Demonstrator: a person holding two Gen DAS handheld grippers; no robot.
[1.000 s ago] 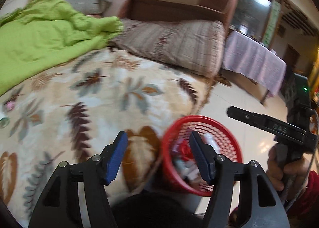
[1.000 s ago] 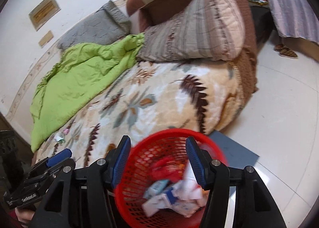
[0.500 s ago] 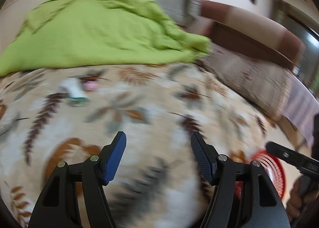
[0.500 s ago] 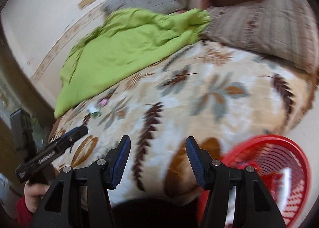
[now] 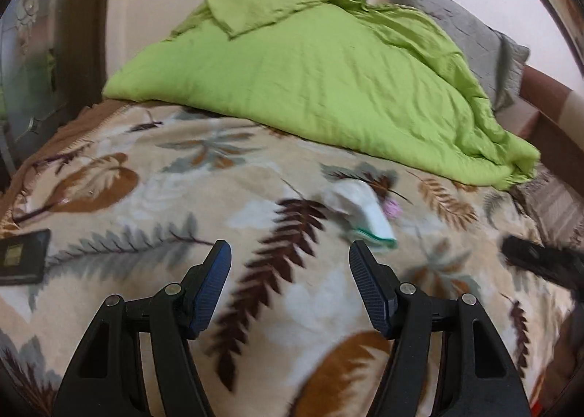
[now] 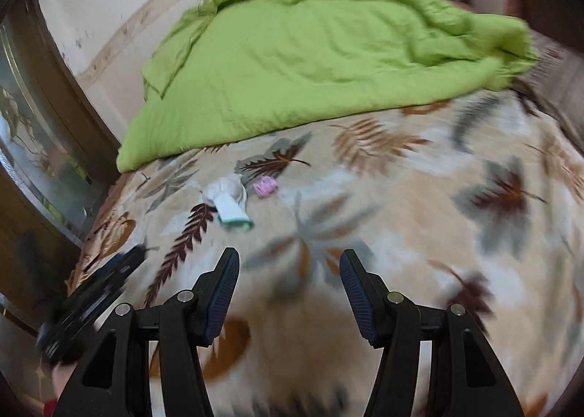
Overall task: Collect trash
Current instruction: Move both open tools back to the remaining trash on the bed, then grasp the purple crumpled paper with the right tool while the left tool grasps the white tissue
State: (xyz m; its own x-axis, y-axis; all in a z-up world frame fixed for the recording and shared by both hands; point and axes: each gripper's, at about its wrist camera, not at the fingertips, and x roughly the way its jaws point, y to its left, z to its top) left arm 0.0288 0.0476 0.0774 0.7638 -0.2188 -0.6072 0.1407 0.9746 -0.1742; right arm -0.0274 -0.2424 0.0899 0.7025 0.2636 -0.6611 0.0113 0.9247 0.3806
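Observation:
A crumpled white wrapper with a green edge (image 5: pixel 359 209) lies on the leaf-patterned blanket (image 5: pixel 204 205), with a small pink scrap (image 5: pixel 392 208) right behind it. My left gripper (image 5: pixel 288 285) is open and empty, a short way in front of and left of the wrapper. In the right wrist view the wrapper (image 6: pixel 228 203) and pink scrap (image 6: pixel 265 186) lie far ahead to the left. My right gripper (image 6: pixel 288 291) is open and empty above the blanket (image 6: pixel 419 220). The left gripper's body shows at the lower left of the right wrist view (image 6: pixel 95 293).
A bunched green quilt (image 5: pixel 328 77) covers the back of the bed. A dark flat device (image 5: pixel 23 256) lies at the blanket's left edge. A grey pillow (image 5: pixel 485 41) and brown headboard (image 5: pixel 547 114) are at the right. A dark wooden frame (image 6: pixel 47 88) stands at the left.
Both grippers swung left from the red basket beside the bed to over the blanket. The basket has left both views and the wrapper and pink scrap are now nearer.

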